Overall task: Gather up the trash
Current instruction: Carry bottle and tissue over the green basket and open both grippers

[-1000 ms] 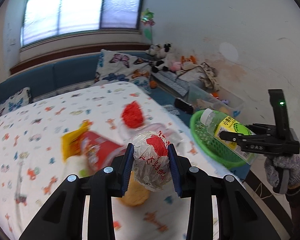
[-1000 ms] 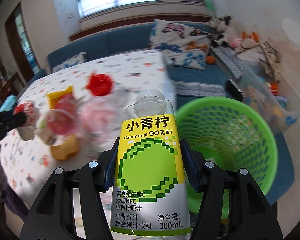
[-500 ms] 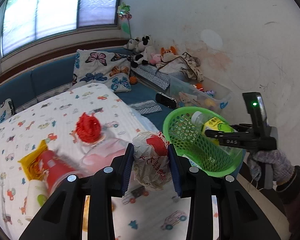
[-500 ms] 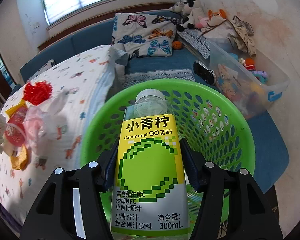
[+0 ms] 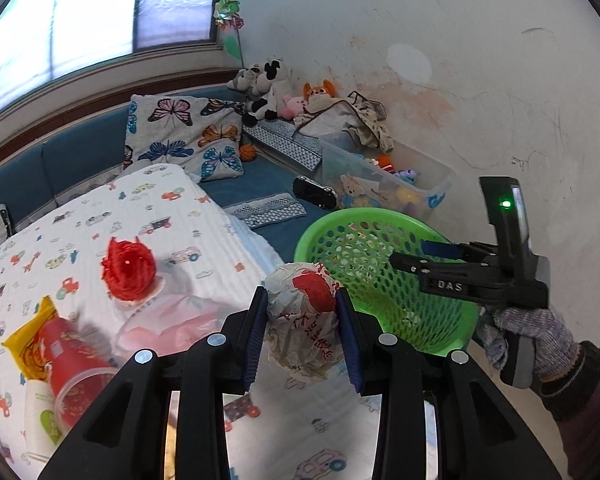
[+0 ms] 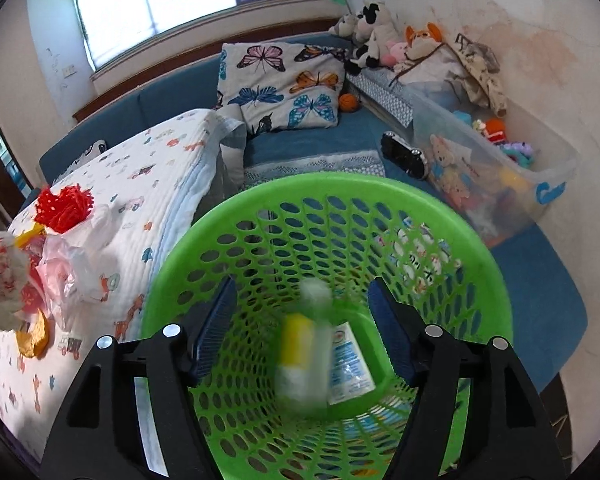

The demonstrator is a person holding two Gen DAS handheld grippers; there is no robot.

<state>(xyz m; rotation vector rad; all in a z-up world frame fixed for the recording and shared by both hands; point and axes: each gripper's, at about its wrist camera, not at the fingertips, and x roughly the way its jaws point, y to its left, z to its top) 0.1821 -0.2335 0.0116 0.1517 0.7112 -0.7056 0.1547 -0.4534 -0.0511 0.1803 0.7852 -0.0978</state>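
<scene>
One green basket point(image 6: 496, 280), holding one blurred yellow-label bottle point(image 6: 300, 356) and one flat wrapper point(image 6: 350, 364); beside basket: one crumpled paper ball point(image 5: 304, 320), one red cup point(image 5: 66, 360)

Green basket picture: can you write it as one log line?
right gripper: opening, empty | juice bottle: in green basket | left gripper: holds crumpled wrapper

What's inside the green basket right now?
In the green basket a blurred bottle with a yellow label is dropping beside a white-and-blue wrapper on the bottom. Anything beneath them is hidden.
</scene>
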